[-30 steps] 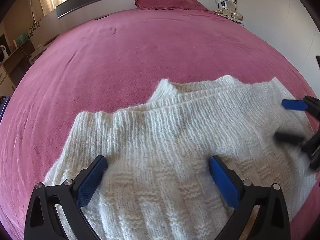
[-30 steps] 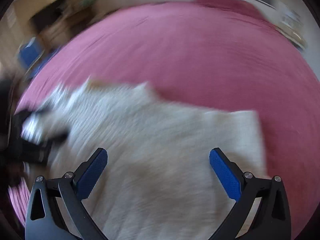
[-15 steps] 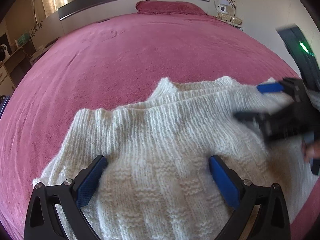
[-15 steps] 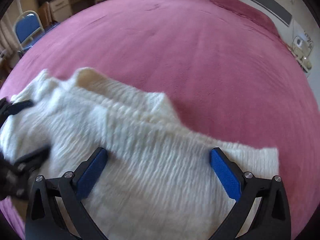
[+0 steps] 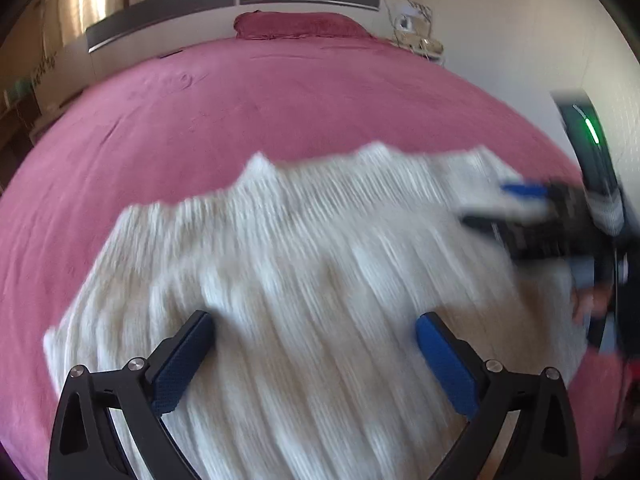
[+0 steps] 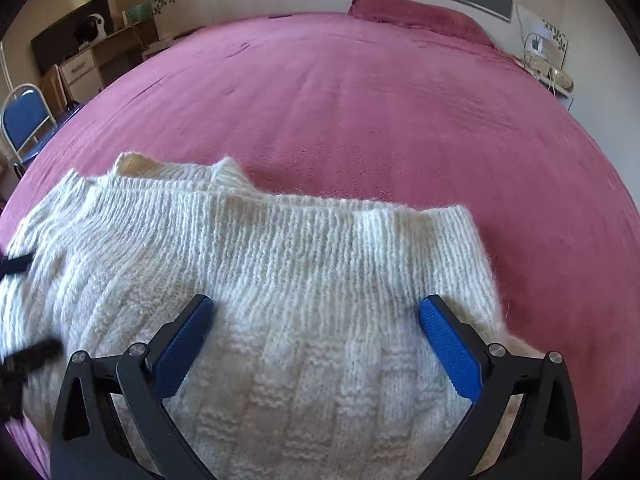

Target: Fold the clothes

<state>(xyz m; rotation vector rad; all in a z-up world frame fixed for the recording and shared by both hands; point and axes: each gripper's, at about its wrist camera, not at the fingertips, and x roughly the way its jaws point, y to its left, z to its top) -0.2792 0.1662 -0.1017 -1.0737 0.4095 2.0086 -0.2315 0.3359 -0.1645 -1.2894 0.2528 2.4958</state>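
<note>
Since a second ago the right gripper (image 6: 316,344) has swung in beside the left gripper (image 5: 312,354), both fingers apart over the white knit sweater (image 6: 280,280) on the bed (image 6: 360,100), seemingly, through blur, readying a fold

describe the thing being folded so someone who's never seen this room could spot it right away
A big bed with a pink-red cover fills the room. On its near part, under both open grippers, lies a cream-white knitted sweater. It is the only pale, ribbed, chunky-knit thing on the plain cover; the pillow at the headboard matches the cover.
</note>
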